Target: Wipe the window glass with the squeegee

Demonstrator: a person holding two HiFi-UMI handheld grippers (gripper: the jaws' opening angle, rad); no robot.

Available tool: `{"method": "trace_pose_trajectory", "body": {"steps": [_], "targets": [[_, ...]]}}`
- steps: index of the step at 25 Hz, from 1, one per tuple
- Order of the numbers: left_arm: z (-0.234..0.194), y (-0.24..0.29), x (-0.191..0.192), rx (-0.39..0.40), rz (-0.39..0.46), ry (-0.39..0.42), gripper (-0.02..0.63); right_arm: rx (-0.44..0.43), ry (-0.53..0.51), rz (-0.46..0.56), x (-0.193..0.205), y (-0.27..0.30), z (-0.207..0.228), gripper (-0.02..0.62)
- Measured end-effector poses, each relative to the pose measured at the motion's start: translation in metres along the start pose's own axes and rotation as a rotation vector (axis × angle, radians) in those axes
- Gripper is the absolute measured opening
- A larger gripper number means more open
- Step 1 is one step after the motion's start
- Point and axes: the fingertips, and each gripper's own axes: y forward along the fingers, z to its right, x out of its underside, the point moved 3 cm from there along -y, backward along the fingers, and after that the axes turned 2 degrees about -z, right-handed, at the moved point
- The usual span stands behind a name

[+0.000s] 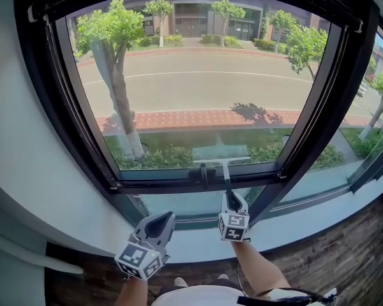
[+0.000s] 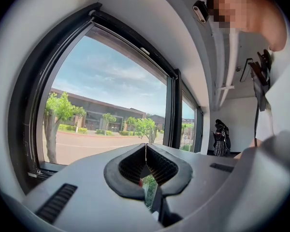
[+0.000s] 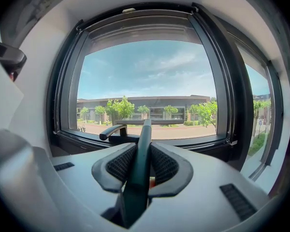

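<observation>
Along the bottom edge of the window glass [image 1: 198, 75], a little right of its middle, we are holding the squeegee [image 1: 222, 162] with its pale blade lying level, just above the black frame [image 1: 172, 185]. Whether the blade is touching the pane, we cannot tell. Our right gripper [image 1: 233, 204] is pinching the squeegee's dark handle, one jaw pressing on each side, and the handle is running up from it toward the glass. Just left of the blade, the window handle [image 1: 203, 173] is sitting on the lower frame rail. Our left gripper [image 1: 158, 223] is hovering lower and to the left, below the sill, its jaws pressed together with nothing between them.
</observation>
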Motion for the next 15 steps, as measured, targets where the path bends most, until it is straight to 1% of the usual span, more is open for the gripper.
{"method": "trace_pose_trajectory", "body": {"steps": [9,12,15], "targets": [[-0.002,-0.006,0.002,0.012,-0.003,-0.001,0.018,-0.009,0.03,-0.009,-0.004,-0.002,0.001,0.098],[-0.006,-0.014,0.006,0.018,-0.01,-0.001,0.018,-0.006,0.048,0.015,-0.015,-0.009,0.002,0.098],[-0.018,-0.026,0.01,0.006,-0.011,0.0,0.018,-0.003,0.055,0.056,-0.034,-0.031,-0.004,0.098]]}}
